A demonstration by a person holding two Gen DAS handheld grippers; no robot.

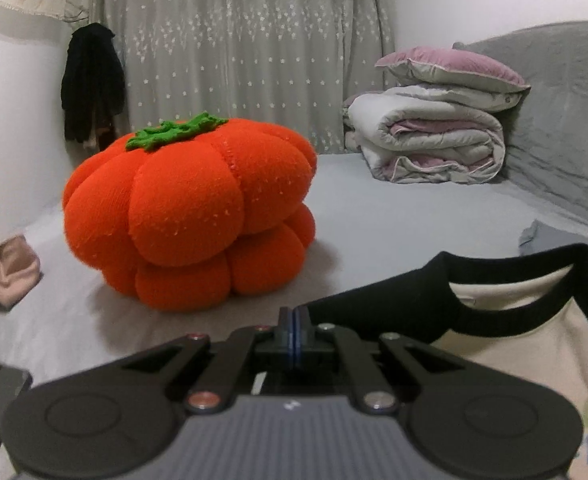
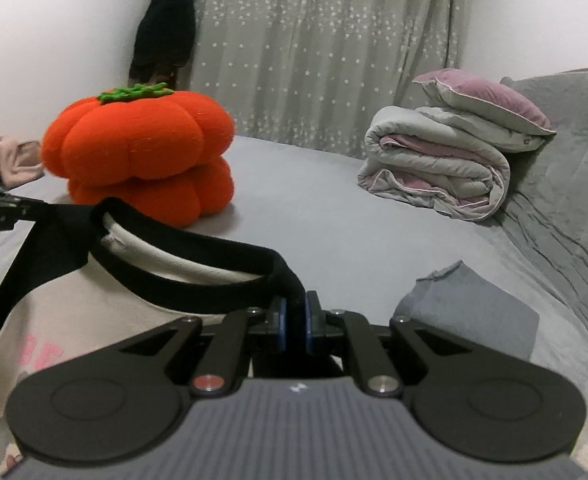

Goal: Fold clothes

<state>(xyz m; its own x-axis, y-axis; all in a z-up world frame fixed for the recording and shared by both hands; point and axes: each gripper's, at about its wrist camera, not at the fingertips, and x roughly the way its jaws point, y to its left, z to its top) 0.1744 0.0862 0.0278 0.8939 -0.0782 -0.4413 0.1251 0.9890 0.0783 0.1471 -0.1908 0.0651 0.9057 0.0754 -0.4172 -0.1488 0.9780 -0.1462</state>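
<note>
Cream shirt (image 2: 94,300) (print cut off): left claw (image 1: 294,320), right claw (image 2: 294,320) both clenched on black shoulders

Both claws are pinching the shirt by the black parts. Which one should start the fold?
Probably neither alone. The left gripper and the right gripper each pinch a black shoulder of the shirt, at opposite ends of the collar, so moving them together looks best.

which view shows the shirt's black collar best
The right wrist view: the black collar runs as a near-complete loop across the frame to the right gripper, whose jaws pinch the black fabric. The left wrist view shows only part of it at the right edge.
</note>
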